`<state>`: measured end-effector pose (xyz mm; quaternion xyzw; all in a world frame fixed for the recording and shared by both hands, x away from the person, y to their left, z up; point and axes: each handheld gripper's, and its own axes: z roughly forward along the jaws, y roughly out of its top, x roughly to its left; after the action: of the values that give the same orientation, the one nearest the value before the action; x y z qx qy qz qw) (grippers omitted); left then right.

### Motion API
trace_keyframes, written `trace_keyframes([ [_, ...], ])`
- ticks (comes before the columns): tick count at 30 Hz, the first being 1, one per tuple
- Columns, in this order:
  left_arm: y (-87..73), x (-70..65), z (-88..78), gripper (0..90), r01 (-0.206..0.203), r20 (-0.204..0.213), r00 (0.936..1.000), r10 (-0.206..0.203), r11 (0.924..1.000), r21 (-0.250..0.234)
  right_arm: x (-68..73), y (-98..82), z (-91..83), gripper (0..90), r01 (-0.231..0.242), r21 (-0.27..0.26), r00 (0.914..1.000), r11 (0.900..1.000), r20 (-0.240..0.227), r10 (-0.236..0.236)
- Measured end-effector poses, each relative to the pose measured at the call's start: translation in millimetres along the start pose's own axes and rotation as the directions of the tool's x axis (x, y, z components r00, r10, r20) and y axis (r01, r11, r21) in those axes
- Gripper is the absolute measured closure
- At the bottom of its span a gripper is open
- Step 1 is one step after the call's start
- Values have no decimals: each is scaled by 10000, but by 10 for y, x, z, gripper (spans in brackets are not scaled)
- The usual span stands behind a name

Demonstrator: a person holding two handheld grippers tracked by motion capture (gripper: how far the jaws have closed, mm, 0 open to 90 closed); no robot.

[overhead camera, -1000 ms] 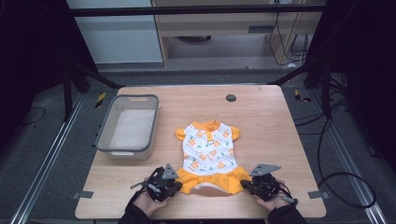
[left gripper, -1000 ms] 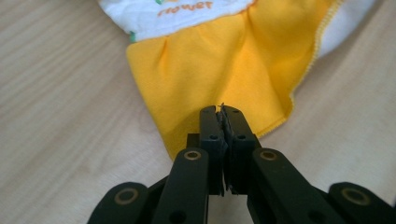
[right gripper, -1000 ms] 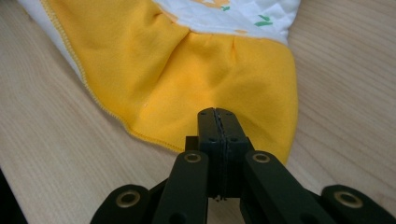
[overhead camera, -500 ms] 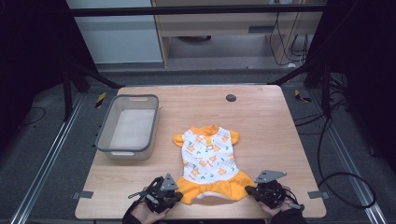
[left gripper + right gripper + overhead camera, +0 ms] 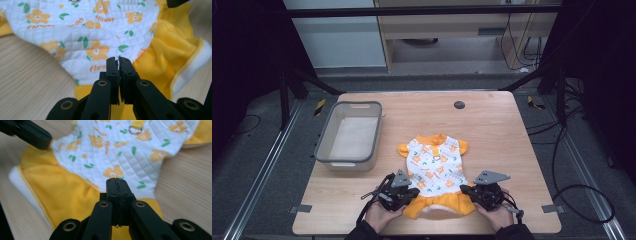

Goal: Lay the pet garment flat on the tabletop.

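L claw (image 5: 408, 194) closed, pinching the near-left corner of the pet shirt (image 5: 436, 167) where the quilted white body meets the orange skirt. In the left gripper view the jaws sit nearly together with a sliver of fabric at the tips. R claw (image 5: 473, 192) fully closed on the near-right corner at the same seam.

Shirt lies flat on the worktop (image 5: 492, 130) approx centre, slightly toward 6 o'clock, collar pointing 12, skirt hem at 6. D-ring (image 5: 135, 129) faces up on the back. Grey bin (image 5: 349, 134) at 10 o'clock, well apart from the shirt. Small black disc (image 5: 459, 104) at 12 o'clock.

Looks like a two-corner pick prior to a fold or lift. To do it well, imo:
- keep both claws level w/ each other so the hem doesn't skew
- hold light tension between corners, no sag in the middle
- L grip looks thin, may slip, so move slow
- fold hem toward the collar, along the 6–12 line
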<state>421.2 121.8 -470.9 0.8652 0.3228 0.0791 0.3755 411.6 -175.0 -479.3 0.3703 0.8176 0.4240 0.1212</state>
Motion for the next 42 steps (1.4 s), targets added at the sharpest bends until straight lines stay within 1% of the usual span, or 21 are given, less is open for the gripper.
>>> trace_keyframes([
  [2,13,2,88,866,-75,-30,10000,76,9996,277,29,22,14,900,-138,-174,9996,9998,-267,134],
  [5,-34,-7,177,867,-332,-187,9992,345,9973,655,121,39,67,900,-64,-163,9981,9998,-606,54],
  [8,-47,-3,184,868,-406,-213,9989,422,9968,684,241,52,175,900,102,-18,9939,9999,-1094,-103],
  [9,-46,2,184,868,-421,-204,9988,437,9965,721,241,52,175,900,102,-18,9939,9999,-1094,-103],
  [10,-47,12,186,868,-413,-160,9990,426,9967,700,324,92,235,900,156,-262,9898,9995,-1413,-192],
  [11,-46,16,185,868,-396,-125,9991,406,9968,698,324,92,235,900,156,-262,9898,9995,-1413,-192],
  [12,-45,19,182,867,-426,-146,9989,437,9968,682,376,139,267,900,226,-575,9863,9981,-1620,-316],
  [13,-46,21,181,867,-456,-196,9987,469,9969,636,376,139,267,900,226,-575,9863,9981,-1620,-316],
  [16,-39,55,174,866,-549,-235,9981,566,9962,672,467,213,331,900,179,-914,9747,9957,-2204,-377],
  [19,-39,87,182,866,-522,-275,9981,542,9961,705,536,220,422,900,471,-672,9676,9966,-2448,-622],
  [22,-41,122,188,866,-619,-380,9972,647,9955,721,568,180,475,900,620,-317,9622,9976,-2637,-682],
  [23,-42,136,188,867,-545,-337,9978,571,9958,730,577,158,480,900,668,-227,9592,9975,-2737,-704],
  [25,-40,154,187,869,-577,-372,9975,605,9957,727,606,94,496,900,746,58,9522,9972,-2975,-695],
  [28,-39,179,187,872,-666,-481,9964,702,9952,720,638,54,514,900,893,264,9504,9957,-3014,-772],
  [29,-40,199,184,872,-727,-536,9956,767,9947,727,653,39,516,900,994,419,9508,9942,-2988,-825],
  [32,-38,243,187,876,-655,-651,9954,699,9956,672,704,-32,544,900,1429,795,9483,9865,-2964,-1135],
  [37,-28,229,173,872,-528,-744,9956,578,9963,681,720,-52,527,900,1437,790,9477,9865,-2980,-1142],
  [38,-22,221,161,860,-537,-732,9956,588,9961,701,701,-32,494,900,1332,637,9475,9890,-3009,-1083],
  [40,-7,191,123,861,-469,-543,9973,494,9978,475,687,-18,470,900,1289,476,9474,9905,-3009,-1089],
  [41,5,170,100,865,-430,-389,9983,444,9984,361,625,30,362,900,1105,74,9538,9939,-2821,-1039],
  [42,30,123,64,871,-410,-208,9989,414,9990,191,581,46,305,900,1047,-97,9591,9945,-2636,-1035],
])
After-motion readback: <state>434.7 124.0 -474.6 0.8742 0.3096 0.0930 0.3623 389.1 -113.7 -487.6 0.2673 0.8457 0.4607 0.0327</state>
